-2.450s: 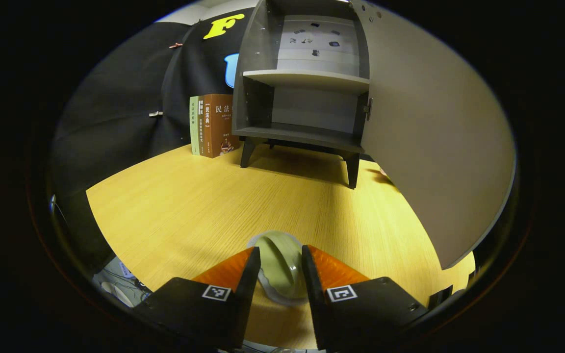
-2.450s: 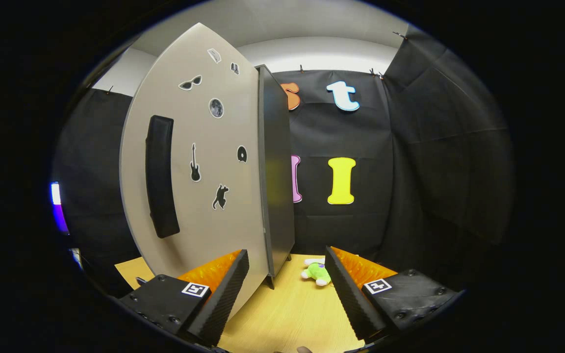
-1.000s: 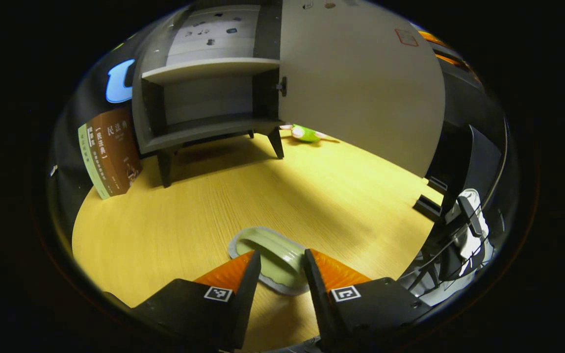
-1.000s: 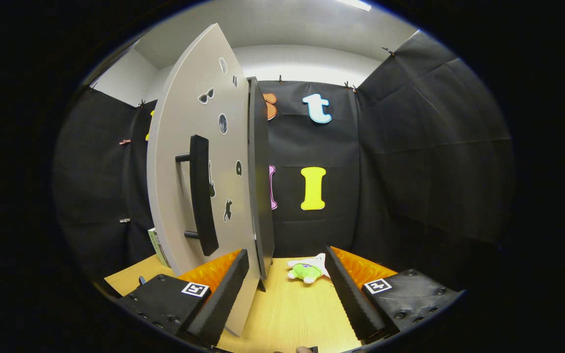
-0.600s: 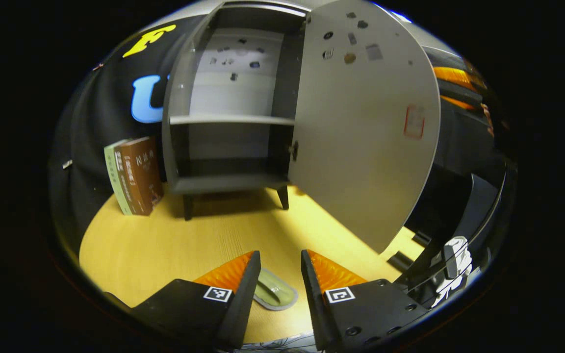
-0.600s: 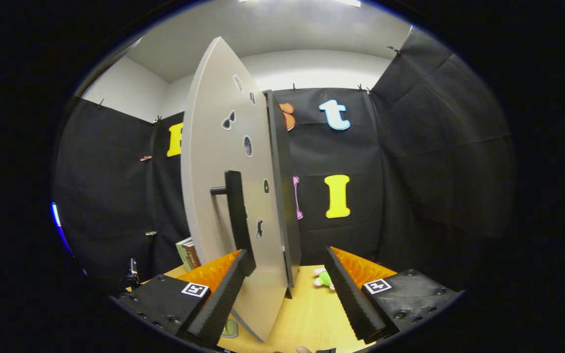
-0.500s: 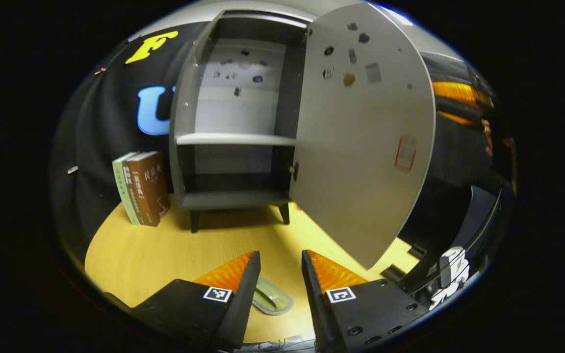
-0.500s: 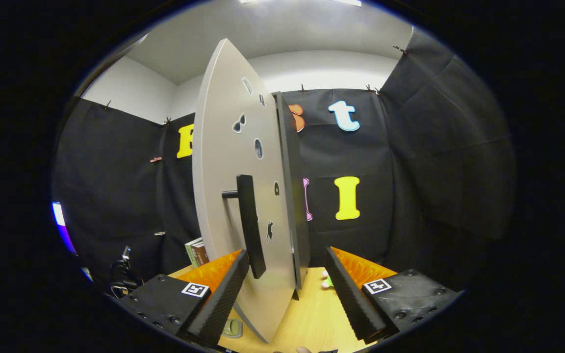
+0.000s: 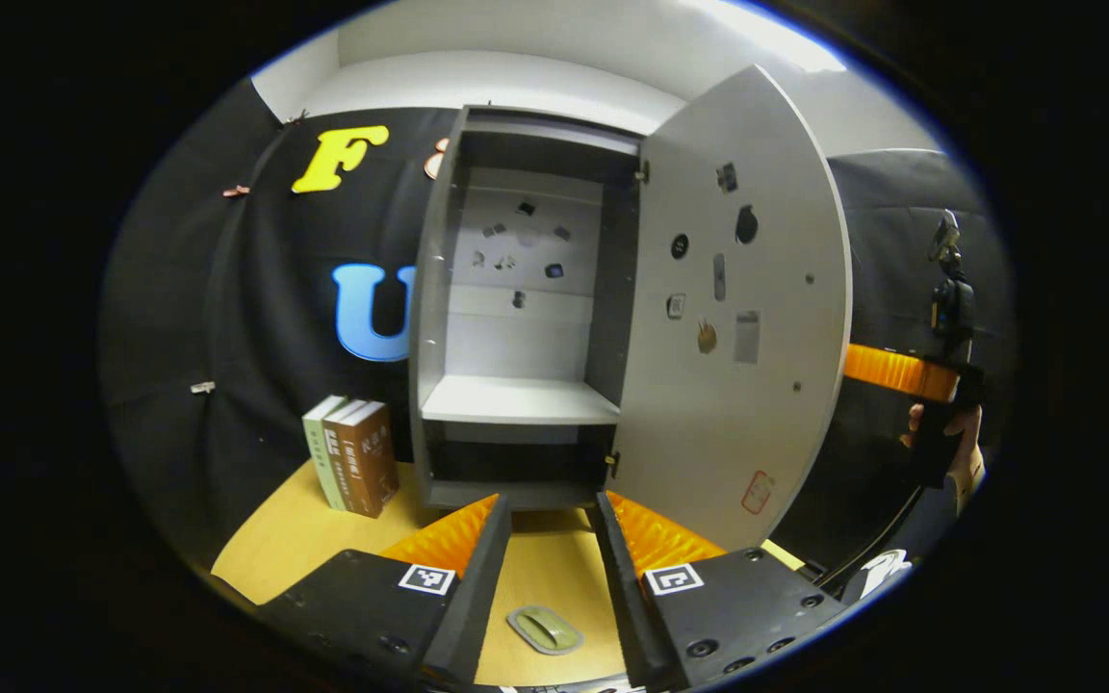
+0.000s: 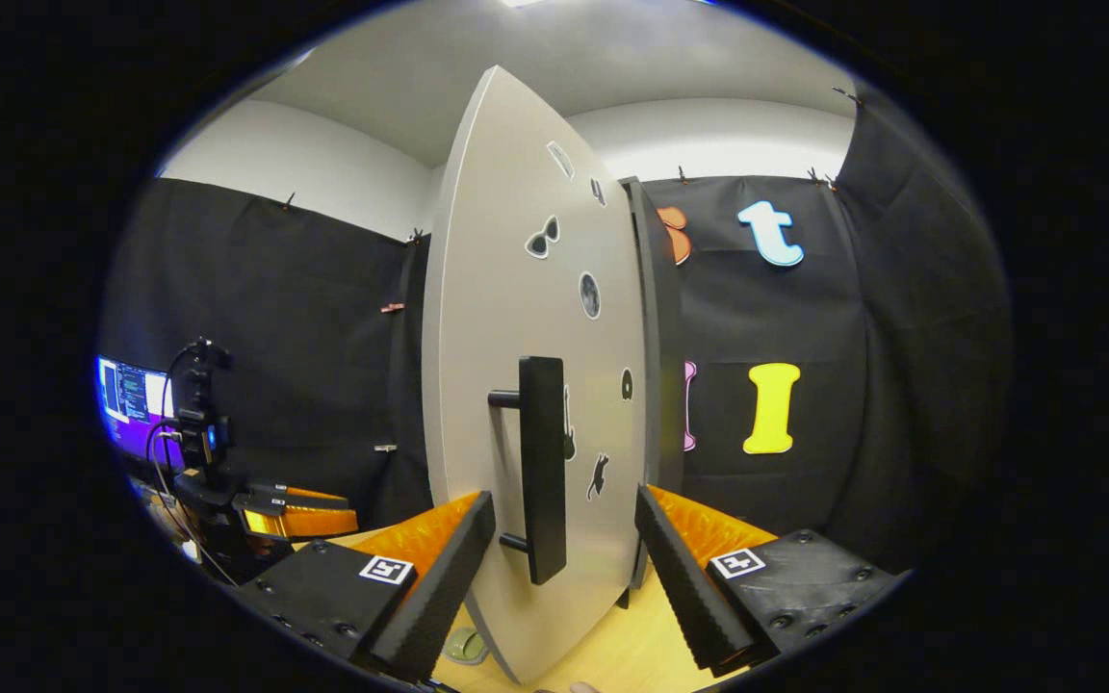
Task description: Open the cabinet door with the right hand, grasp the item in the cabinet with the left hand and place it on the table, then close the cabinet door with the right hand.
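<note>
The grey cabinet (image 9: pixel 516 404) stands with its door (image 9: pixel 737 404) swung out to the right, and both shelves are bare. A pale green oval dish (image 9: pixel 543 630) lies flat on the wooden table (image 9: pixel 275 544), below and apart from my left gripper (image 9: pixel 550 525), which is open and raised above the table. In the right gripper view the door (image 10: pixel 516 289) is seen from its outer face, with the black bar handle (image 10: pixel 542 462) upright. My right gripper (image 10: pixel 564 525) is open, with the handle's lower end in the gap and not pressed. The dish (image 10: pixel 466 645) peeks out below the door.
Two books (image 9: pixel 352 467) stand left of the cabinet against the black wall. A hand (image 9: pixel 959 462) holds the right gripper (image 9: pixel 901 371) behind the door's edge. A lit screen (image 10: pixel 131 390) and cables sit far left, near the left gripper (image 10: pixel 299 520).
My left gripper rose and drew back from the dish, which stays on the table. My right gripper came round to the door's outer face until the handle stands between its fingers.
</note>
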Available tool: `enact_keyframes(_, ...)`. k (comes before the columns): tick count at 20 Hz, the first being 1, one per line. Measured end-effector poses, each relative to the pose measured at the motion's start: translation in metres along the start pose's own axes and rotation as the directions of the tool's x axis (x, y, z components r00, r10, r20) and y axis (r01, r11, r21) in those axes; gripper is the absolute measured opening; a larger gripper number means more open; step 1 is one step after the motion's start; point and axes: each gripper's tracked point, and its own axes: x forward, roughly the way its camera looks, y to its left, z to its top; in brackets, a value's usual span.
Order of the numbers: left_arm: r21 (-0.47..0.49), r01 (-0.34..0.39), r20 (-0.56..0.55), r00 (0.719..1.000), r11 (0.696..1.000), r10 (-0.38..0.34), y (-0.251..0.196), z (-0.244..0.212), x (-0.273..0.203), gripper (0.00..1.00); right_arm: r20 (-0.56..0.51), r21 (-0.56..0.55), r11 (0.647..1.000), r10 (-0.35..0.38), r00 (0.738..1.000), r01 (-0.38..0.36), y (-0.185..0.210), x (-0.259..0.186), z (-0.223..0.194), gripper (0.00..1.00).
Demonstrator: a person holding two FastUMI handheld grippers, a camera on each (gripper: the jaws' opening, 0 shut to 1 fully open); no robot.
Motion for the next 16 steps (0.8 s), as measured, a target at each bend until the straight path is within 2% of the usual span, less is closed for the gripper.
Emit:
enact_keyframes(3, 0.022, -0.02, -0.004, 1.0, 1.0, 0.02, 0.021, -0.002, -0.004, 0.57, -0.009, -0.005, 1.0, 0.0, 1.0, 0.0, 0.009, 0.009, 0.0, 0.94)
enact_keyframes(4, 0.017, -0.009, -0.004, 1.0, 1.0, 0.009, 0.027, 0.0, -0.002, 0.58, -0.009, -0.01, 1.0, -0.01, 1.0, 0.01, 0.013, 0.012, -0.001, 0.97)
enact_keyframes(6, 0.001, 0.035, 0.006, 0.999, 0.999, -0.035, 0.037, 0.005, 0.006, 0.55, -0.003, -0.013, 0.999, -0.041, 0.999, 0.041, 0.027, 0.023, -0.004, 0.96)
enact_keyframes(8, 0.012, 0.077, 0.009, 0.997, 0.997, -0.077, 0.057, 0.014, 0.013, 0.58, 0.01, -0.009, 0.997, -0.076, 0.997, 0.076, 0.051, 0.038, -0.005, 0.97)
enact_keyframes(9, 0.023, 0.098, 0.017, 0.995, 0.995, -0.098, 0.068, 0.019, 0.015, 0.55, 0.013, -0.002, 0.996, -0.09, 0.996, 0.09, 0.063, 0.047, -0.008, 0.97)
enact_keyframes(10, 0.034, 0.121, 0.025, 0.992, 0.992, -0.122, 0.078, 0.025, 0.018, 0.58, 0.019, 0.003, 0.995, -0.104, 0.994, 0.104, 0.075, 0.058, -0.011, 0.97)
enact_keyframes(11, 0.039, 0.139, 0.03, 0.99, 0.989, -0.141, 0.091, 0.028, 0.023, 0.55, 0.026, 0.011, 0.993, -0.117, 0.993, 0.117, 0.087, 0.07, -0.012, 0.97)
enact_keyframes(12, 0.044, 0.153, 0.023, 0.988, 0.987, -0.154, 0.102, 0.028, 0.025, 0.58, 0.026, 0.02, 0.992, -0.124, 0.992, 0.123, 0.098, 0.086, -0.016, 0.97)
enact_keyframes(15, 0.059, 0.178, -0.002, 0.984, 0.982, -0.178, 0.136, 0.028, 0.027, 0.58, 0.03, 0.06, 0.995, -0.083, 0.996, 0.081, 0.144, 0.121, -0.018, 0.98)
enact_keyframes(16, 0.057, 0.186, -0.006, 0.983, 0.981, -0.186, 0.143, 0.029, 0.027, 0.55, 0.043, 0.055, 0.995, -0.09, 0.995, 0.087, 0.152, 0.124, -0.015, 0.98)
